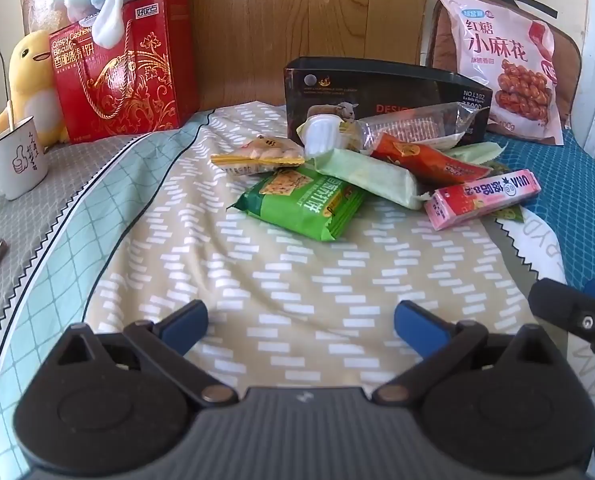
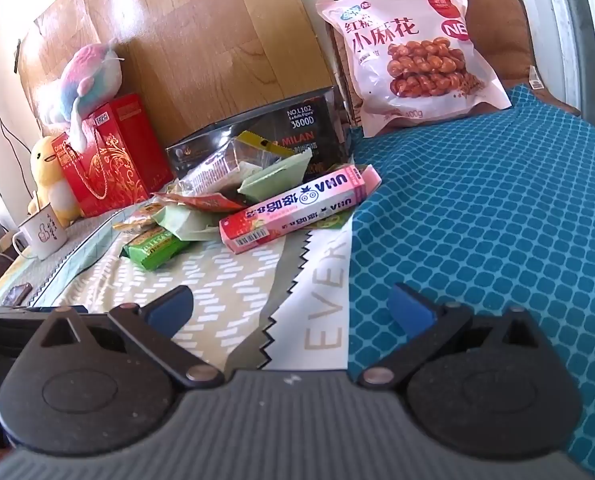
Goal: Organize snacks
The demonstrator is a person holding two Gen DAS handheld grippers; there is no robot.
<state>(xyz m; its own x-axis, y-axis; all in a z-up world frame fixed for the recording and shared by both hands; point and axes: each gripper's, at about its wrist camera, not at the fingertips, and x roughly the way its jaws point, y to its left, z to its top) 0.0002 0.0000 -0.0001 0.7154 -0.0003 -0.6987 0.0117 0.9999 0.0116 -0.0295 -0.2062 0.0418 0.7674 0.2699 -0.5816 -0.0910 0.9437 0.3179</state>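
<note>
Both claws sit nearest the lens with blue pads spread wide, nothing between them: left gripper [image 1: 300, 326], right gripper [image 2: 293, 304]. Snack pile lies ahead of both, well apart from the pads. Green biscuit pack [image 1: 303, 204] is closest ahead of the left gripper; pink candy box [image 2: 297, 208] is straight ahead of the right gripper, resting on other wrappers. Black box [image 1: 385, 96] stands behind the pile. Suggest: take the top, loose items first, approach low, and close across each pack's narrow width.
</note>
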